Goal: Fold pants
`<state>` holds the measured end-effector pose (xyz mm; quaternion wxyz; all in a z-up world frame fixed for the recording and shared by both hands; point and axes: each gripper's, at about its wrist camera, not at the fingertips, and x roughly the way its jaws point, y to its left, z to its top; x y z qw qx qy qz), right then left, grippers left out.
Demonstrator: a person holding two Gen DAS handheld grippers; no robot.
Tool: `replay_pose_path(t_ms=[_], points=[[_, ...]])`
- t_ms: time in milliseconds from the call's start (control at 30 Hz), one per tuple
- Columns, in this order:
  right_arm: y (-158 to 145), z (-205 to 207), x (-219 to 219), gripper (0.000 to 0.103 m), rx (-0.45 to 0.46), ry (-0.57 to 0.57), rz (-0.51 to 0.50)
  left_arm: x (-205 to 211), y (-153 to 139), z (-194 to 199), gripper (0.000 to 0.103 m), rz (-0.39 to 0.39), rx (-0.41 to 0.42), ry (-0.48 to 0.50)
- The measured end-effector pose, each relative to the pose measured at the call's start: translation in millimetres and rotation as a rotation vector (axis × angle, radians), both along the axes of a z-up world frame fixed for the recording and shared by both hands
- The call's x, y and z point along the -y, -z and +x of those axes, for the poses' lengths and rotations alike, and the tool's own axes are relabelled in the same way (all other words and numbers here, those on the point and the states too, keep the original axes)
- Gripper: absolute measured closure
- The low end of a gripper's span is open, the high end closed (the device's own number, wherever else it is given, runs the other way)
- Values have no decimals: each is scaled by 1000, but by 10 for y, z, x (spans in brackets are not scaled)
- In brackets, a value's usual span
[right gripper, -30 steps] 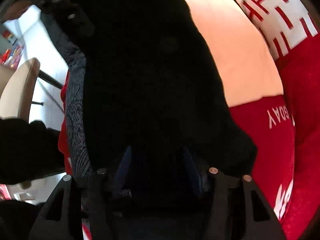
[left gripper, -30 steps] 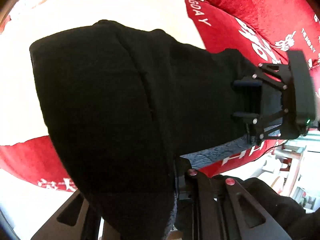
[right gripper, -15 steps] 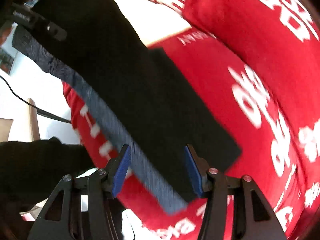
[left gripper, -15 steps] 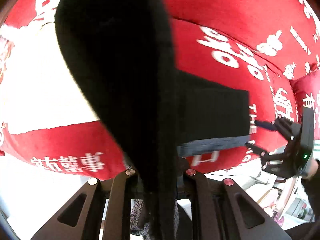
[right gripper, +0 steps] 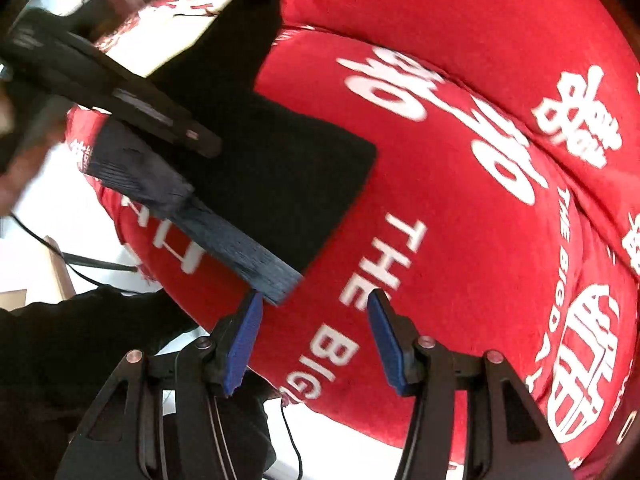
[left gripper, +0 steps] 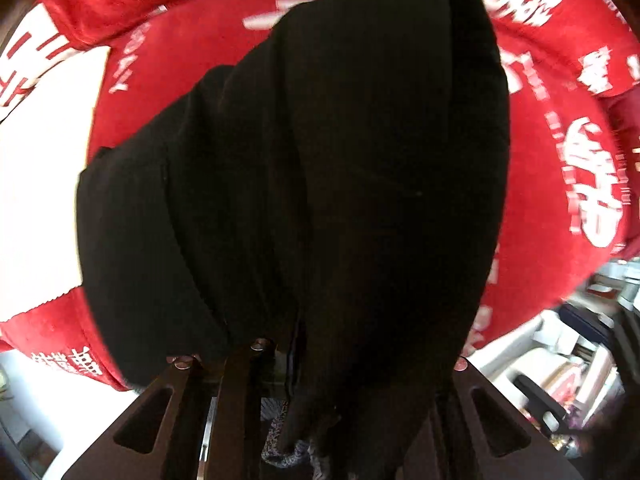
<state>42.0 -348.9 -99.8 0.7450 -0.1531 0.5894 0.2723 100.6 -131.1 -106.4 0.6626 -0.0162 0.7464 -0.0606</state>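
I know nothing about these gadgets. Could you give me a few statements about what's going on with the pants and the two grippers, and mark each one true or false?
1. The pants are black. True.
2. The right gripper is clamped on the pants. False: its blue fingers stand apart with nothing between them.
3. The left gripper holds the pants fabric. True.
4. The cover under the pants is plain green. False: it is red with white lettering.
5. The pants have a grey waistband. True.
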Motion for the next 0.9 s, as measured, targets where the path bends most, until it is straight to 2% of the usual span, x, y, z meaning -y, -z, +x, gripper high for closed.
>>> replay_pose_path(t_ms=[33,133,167,200,267,333,400,467,533,600,700,800,833,867,900], points=[[20,-2,37,44,-5,7,-6,60,66,14,83,8,0,10],[8,-15,104,44,-9,21,-3,170,37,-28,69,1,26,33],[-8,-19,119,44,-10,26,3,191,-7,-57,57,-19,29,37],[-24,-22,132,44,-14,33,9,213,-55,-92,51,-34,27,45],[-44,-8,150,44,-27,46,16,227,-186,-185,51,-59,22,74],[-62,37,188,41,-42,71,38,157,-385,-326,51,-126,39,85],[-102,125,245,34,-68,122,126,11,-531,-397,51,-154,52,70],[-136,268,282,22,-87,193,246,-153,-618,-527,51,-168,65,50],[-89,424,274,20,-104,258,335,-450,-588,-577,51,-137,66,22],[84,638,214,20,-167,340,390,-653,-450,-542,51,-87,52,-23],[369,888,15,20,-256,427,404,-994,-268,-442,51,-70,29,-119],[535,1016,-352,20,-273,380,370,-1252,-151,-318,51,-26,50,-171],[570,1026,-479,27,-279,348,355,-1320,-89,-272,51,-24,54,-186],[596,1023,-595,58,-282,318,319,-1356,-53,-249,51,-27,53,-191],[592,1024,-682,67,-295,297,312,-1354,-19,-218,51,-30,48,-189]])
